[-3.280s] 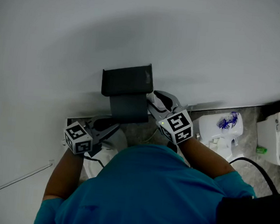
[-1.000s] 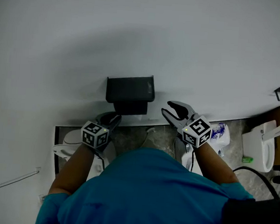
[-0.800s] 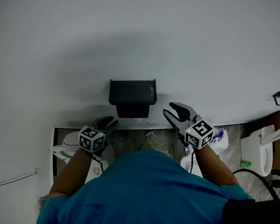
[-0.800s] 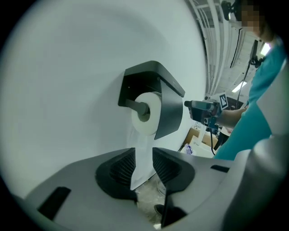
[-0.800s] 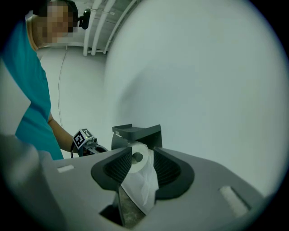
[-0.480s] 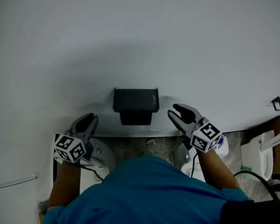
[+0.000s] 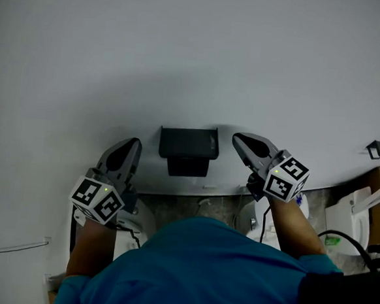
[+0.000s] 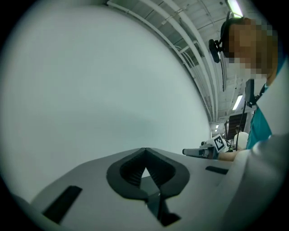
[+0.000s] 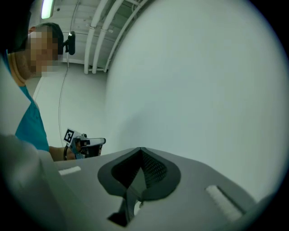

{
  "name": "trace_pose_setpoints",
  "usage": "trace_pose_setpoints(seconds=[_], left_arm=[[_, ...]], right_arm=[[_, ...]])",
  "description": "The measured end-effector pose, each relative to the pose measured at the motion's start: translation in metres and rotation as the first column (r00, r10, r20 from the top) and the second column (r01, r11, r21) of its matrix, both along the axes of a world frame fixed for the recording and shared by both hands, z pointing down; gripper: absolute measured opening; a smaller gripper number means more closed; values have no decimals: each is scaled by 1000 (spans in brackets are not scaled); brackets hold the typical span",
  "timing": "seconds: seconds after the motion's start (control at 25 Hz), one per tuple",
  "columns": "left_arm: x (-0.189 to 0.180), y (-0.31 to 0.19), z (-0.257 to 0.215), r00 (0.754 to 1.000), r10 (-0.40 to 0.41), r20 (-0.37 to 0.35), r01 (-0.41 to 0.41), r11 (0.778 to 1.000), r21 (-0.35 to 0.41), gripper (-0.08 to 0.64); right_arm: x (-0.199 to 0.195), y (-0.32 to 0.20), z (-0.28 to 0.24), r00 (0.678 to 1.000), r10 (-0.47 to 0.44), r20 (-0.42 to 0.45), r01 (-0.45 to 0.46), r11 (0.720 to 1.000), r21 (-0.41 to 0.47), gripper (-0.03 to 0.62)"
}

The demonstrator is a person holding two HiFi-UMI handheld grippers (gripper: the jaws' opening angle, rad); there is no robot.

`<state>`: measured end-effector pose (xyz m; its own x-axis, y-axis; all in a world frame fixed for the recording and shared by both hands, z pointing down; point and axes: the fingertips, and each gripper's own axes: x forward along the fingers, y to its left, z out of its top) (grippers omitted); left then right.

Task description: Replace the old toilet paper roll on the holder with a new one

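The black wall-mounted paper holder point(image 7: 188, 148) is seen from above; its flat top hides whatever hangs under it, and no roll shows. My left gripper point(image 7: 134, 143) is raised to the holder's left, pointing at the white wall, jaws shut and empty. My right gripper point(image 7: 237, 139) is raised just right of the holder, also shut and empty. In the left gripper view the shut jaws point(image 8: 144, 150) face bare wall, with the right gripper point(image 8: 202, 151) off to the side. In the right gripper view the shut jaws point(image 9: 141, 149) face the wall, and the left gripper point(image 9: 88, 143) shows beyond.
On the grey floor below, a white round object point(image 7: 137, 221) lies under my left arm. A white package point(image 7: 302, 204) peeks out behind my right wrist. A white toilet point(image 7: 359, 210) stands at the right, and a small black hook point(image 7: 375, 149) is on the wall.
Both grippers have risen from near the floor to the holder's level. Their jaws, open before, have closed with nothing in them. The left one swung out to the left.
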<state>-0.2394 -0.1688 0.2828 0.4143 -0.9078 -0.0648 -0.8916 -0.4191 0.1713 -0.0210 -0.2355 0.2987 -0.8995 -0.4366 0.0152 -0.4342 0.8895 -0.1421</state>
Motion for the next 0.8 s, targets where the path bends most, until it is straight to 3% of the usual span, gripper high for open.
trace_pose_setpoints(seconds=[0.8], left_arm=[[12,15,-7,999,18,31,-17,1000,-2,8]], right_arm=[[-3,9,-6,998,-15,-63,18,999,43,0]])
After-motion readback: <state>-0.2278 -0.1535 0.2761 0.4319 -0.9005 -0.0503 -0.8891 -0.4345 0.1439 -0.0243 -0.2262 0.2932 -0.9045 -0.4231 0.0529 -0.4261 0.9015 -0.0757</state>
